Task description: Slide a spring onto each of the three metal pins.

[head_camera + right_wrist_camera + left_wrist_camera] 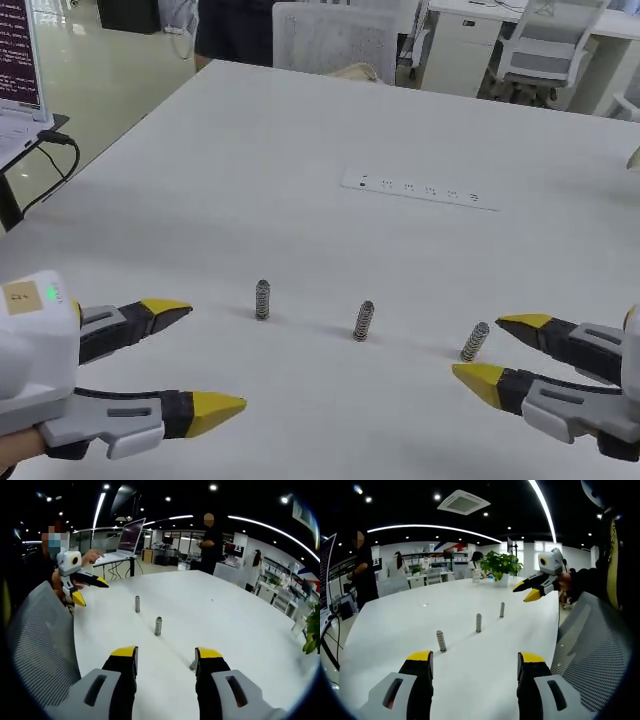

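Note:
Three small metal springs stand upright in a row on the white table [300, 180]: the left spring [262, 299], the middle spring [363, 320] and the right spring [475, 341]. Whether a pin runs inside each is too small to tell. My left gripper [195, 358] hovers open to the left of the row, holding nothing. My right gripper [500, 350] is open just right of the right spring. The left gripper view shows the springs [478, 622] beyond my open left gripper [476, 657]. In the right gripper view the nearest spring [193, 665] sits by one finger of the open right gripper [166, 652].
A white power strip [418, 189] lies farther back on the table. A laptop [15, 70] stands on a stand past the left edge, with a cable hanging. Office chairs [330, 40] line the far edge. A person [210, 540] stands beyond the table.

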A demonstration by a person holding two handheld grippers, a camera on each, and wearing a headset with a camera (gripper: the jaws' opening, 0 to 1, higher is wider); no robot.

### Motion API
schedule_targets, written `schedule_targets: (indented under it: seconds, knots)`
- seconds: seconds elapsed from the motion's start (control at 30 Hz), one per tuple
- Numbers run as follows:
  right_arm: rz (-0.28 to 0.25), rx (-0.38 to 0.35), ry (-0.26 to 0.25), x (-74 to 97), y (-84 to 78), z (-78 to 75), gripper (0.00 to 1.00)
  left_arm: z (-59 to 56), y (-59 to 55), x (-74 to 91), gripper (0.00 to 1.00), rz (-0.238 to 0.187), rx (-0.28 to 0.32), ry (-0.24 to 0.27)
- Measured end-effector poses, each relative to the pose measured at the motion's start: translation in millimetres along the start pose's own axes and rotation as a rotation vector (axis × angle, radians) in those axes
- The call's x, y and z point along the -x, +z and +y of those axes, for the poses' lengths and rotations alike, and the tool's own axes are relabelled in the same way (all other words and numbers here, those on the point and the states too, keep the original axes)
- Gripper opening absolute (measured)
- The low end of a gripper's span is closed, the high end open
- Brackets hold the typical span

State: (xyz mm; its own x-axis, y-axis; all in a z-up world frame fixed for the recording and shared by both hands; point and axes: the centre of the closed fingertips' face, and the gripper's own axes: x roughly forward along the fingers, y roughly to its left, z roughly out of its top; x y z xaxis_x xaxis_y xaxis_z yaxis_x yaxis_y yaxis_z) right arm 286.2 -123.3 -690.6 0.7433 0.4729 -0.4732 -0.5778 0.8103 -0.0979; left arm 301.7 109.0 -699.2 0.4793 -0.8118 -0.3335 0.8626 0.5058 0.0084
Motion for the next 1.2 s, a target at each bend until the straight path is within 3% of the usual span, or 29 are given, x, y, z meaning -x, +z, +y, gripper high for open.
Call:
schedule_targets:
  seconds: [0.17, 0.47, 0.87, 1.07, 1.1, 1.2]
  knots:
    - [0.018, -0.042, -0.053, 5.8, -17.1, -14.2, 0.51, -0.9, -2.3, -1.7, 0.65, 0.007, 0.001, -0.007]
    - [0.01, -0.088, -0.103, 9.1, -25.5, -19.1, 0.69, -0.5, -7.1, -4.7, 0.67, 0.017, 0.016, -0.012]
    - [-0.011, -0.147, -0.087, 1.2, -29.5, -7.7, 0.97, 0.6, -13.5, -5.7, 0.79, 0.034, 0.064, -0.011]
    - [-0.013, -0.155, -0.084, -0.2, -29.0, -4.2, 1.0, -0.3, -15.8, -6.6, 0.89, 0.038, 0.104, -0.009]
    - [-0.013, -0.155, -0.084, -0.2, -29.1, -4.1, 1.0, -0.4, -16.0, -6.7, 0.96, 0.038, 0.106, -0.01]
    - [-0.015, -0.16, -0.084, -0.2, -29.1, -3.7, 1.0, -1.6, -17.6, -7.0, 0.98, 0.041, 0.116, -0.011]
